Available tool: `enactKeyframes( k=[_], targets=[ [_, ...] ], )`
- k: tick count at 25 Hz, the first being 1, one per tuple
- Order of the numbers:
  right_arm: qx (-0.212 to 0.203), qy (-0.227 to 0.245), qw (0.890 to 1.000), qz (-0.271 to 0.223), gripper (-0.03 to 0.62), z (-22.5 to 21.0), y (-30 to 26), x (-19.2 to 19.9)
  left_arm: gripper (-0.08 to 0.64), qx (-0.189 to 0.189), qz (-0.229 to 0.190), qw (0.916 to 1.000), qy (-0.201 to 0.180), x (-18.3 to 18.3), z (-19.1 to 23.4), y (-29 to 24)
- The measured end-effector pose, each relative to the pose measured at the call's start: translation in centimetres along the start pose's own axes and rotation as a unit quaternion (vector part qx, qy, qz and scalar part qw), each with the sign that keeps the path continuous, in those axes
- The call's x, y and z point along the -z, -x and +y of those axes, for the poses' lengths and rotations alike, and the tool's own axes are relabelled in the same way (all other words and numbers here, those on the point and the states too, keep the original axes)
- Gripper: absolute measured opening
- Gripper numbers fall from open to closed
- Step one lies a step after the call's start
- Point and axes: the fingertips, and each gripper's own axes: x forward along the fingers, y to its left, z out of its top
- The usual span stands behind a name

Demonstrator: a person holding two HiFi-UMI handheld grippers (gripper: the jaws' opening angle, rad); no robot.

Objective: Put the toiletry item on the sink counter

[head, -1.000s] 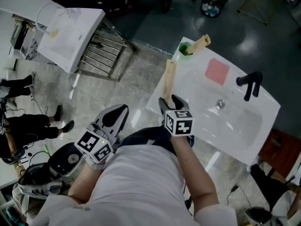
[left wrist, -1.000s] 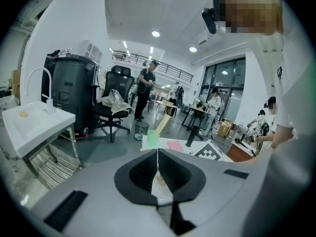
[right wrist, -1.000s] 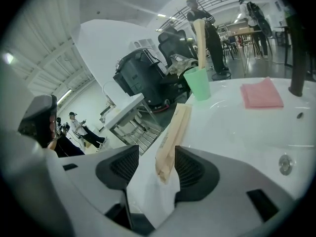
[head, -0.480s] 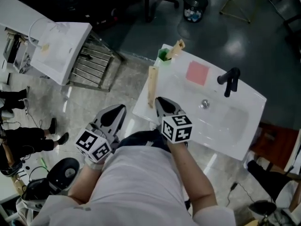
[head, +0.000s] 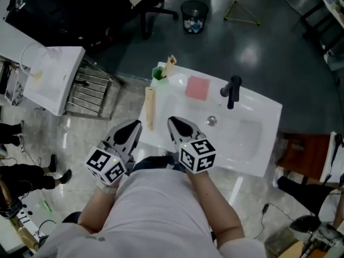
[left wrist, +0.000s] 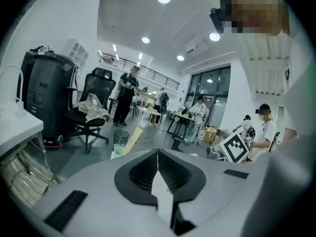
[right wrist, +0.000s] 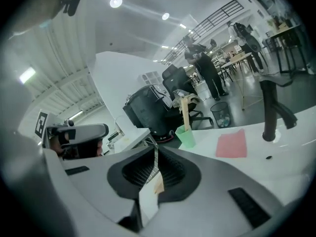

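A person in a pale shirt is standing at a white sink counter, holding a two-jaw gripper in each hand. The toiletry item, a long beige piece, is lying flat along the counter's left rim. It is well to the left of the black faucet, across the basin from it, and nothing is gripping it.

The right gripper is hovering near the item's closer end, on the faucet's side of it. Its claw is clenched and empty, the jaws meeting in a thin line. The left gripper is hanging off the counter's edge, farther from the faucet than the item is, and its claw is likewise clenched on nothing.

Just left of the faucet, a pink square is lying flat on the counter. Farther left again, at the counter's far corner, a green cup is standing upright with a pale stick leaning out of it. Beyond the faucet, on the dark floor, a black wastebasket is standing near an office chair.
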Motion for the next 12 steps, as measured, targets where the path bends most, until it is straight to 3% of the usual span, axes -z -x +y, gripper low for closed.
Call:
enactKeyframes(
  k=[12],
  targets=[
    [0.064, 0.024, 0.995, -0.076, 0.035, -4.4, 8.9, -6.5, 0.018, 0.069, -0.018, 0.9974, -0.012, -2.7, -5.8, -5.7]
  ],
)
